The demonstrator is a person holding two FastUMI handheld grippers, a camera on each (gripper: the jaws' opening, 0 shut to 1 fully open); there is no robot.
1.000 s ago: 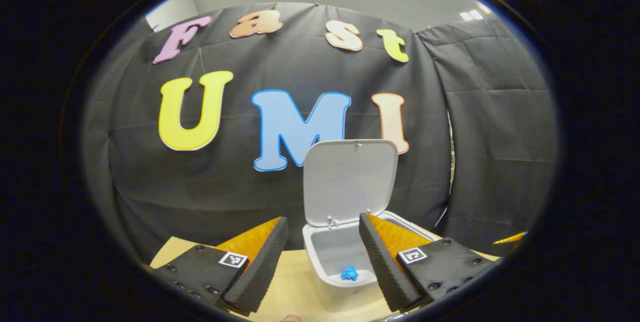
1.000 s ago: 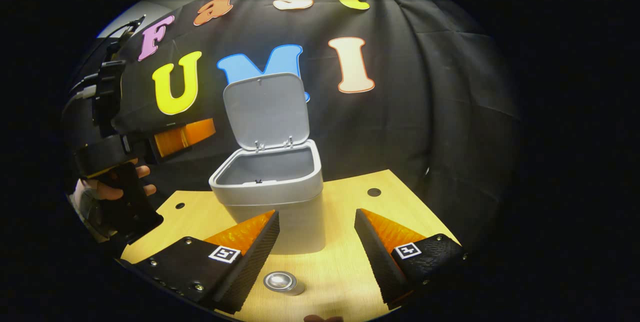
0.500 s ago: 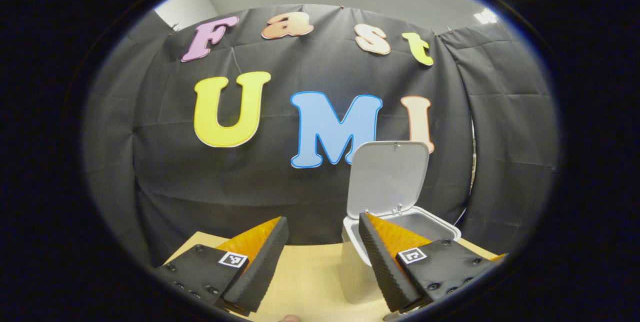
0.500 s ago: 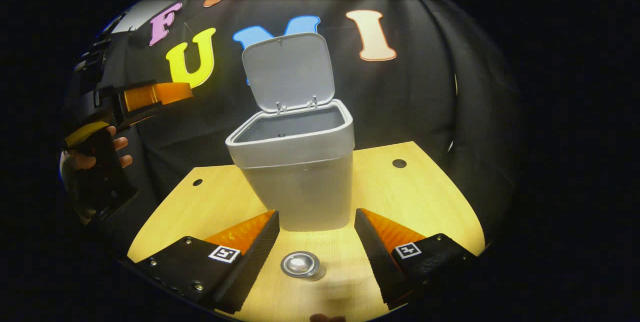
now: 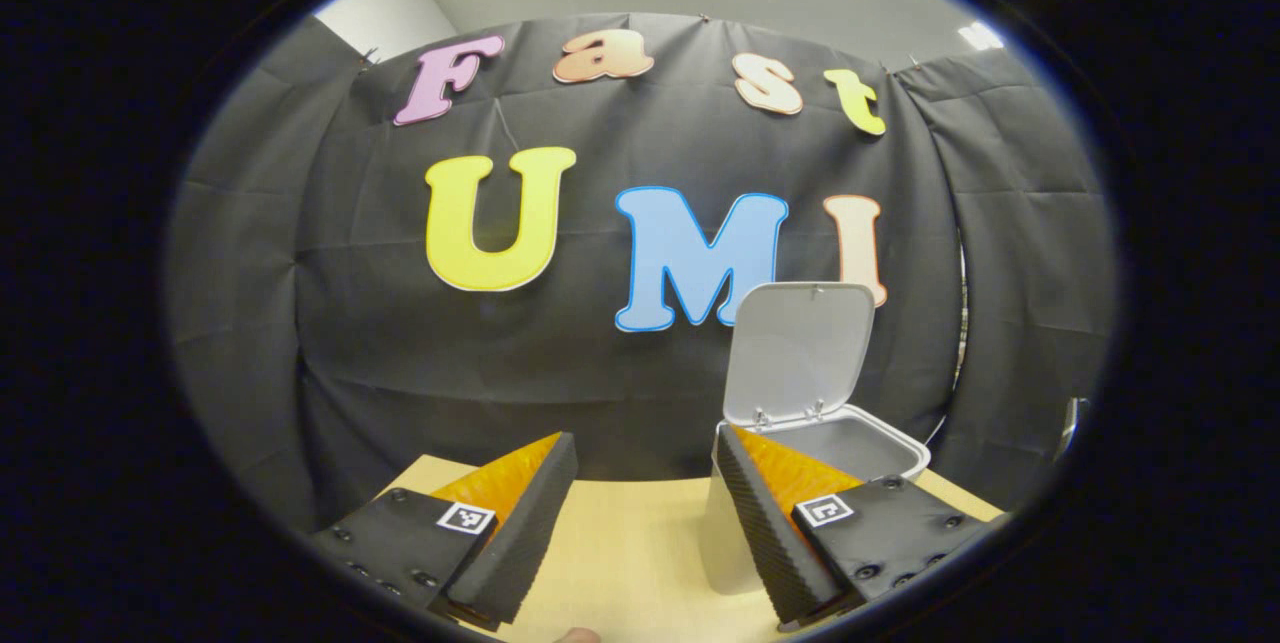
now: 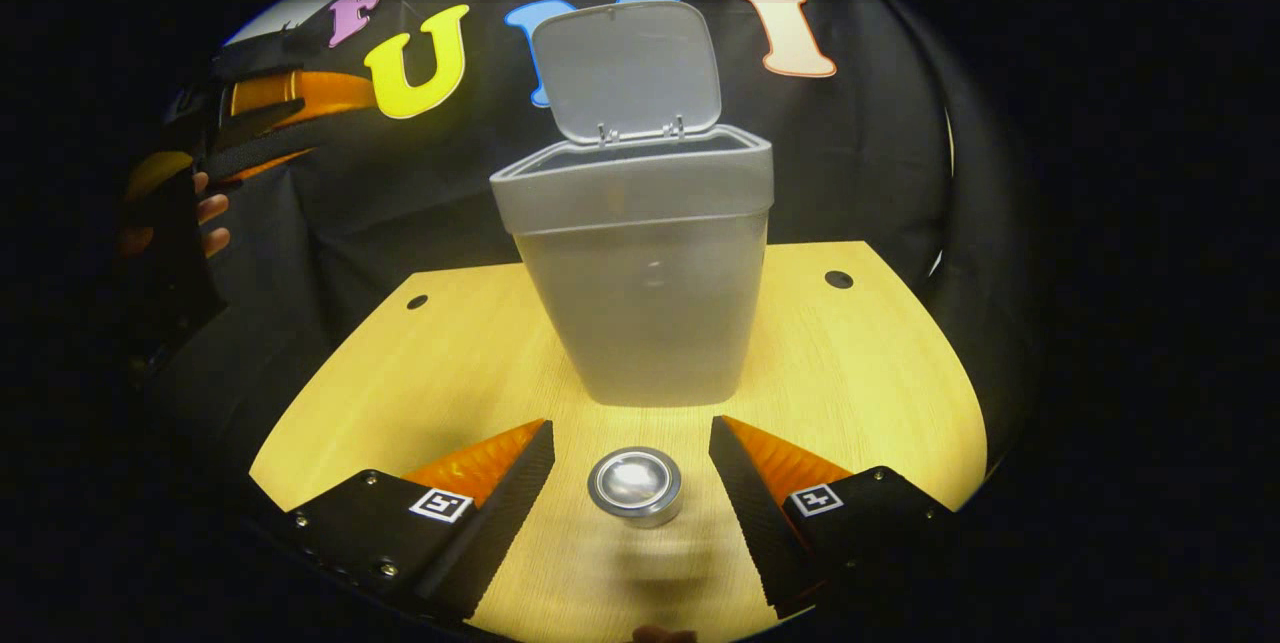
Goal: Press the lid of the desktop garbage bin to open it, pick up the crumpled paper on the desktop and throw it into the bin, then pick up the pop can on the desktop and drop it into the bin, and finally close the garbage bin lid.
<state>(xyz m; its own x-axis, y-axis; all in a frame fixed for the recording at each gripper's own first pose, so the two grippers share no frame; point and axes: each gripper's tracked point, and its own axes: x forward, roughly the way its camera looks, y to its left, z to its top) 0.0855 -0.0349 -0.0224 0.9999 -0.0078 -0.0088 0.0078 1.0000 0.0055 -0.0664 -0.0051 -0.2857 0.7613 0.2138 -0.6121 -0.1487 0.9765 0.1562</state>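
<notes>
In the right gripper view, the right gripper [image 6: 632, 483] stands wide, the can [image 6: 634, 486] lying end-on between its fingers, touching neither. The bin [image 6: 640, 273] stands at 12 o'clock on the table [image 6: 860, 363], lid [image 6: 625, 68] up. The left gripper [image 5: 645, 513] is wide, holding nothing, bin at 1 o'clock.

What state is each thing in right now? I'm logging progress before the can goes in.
Bin lid: open, standing upright.
Garbage bin: upright on the table.
Pop can: on the table, between the right claw's fingers, not gripped.
Right claw: open.
Left claw: open, holding nothing.
</notes>
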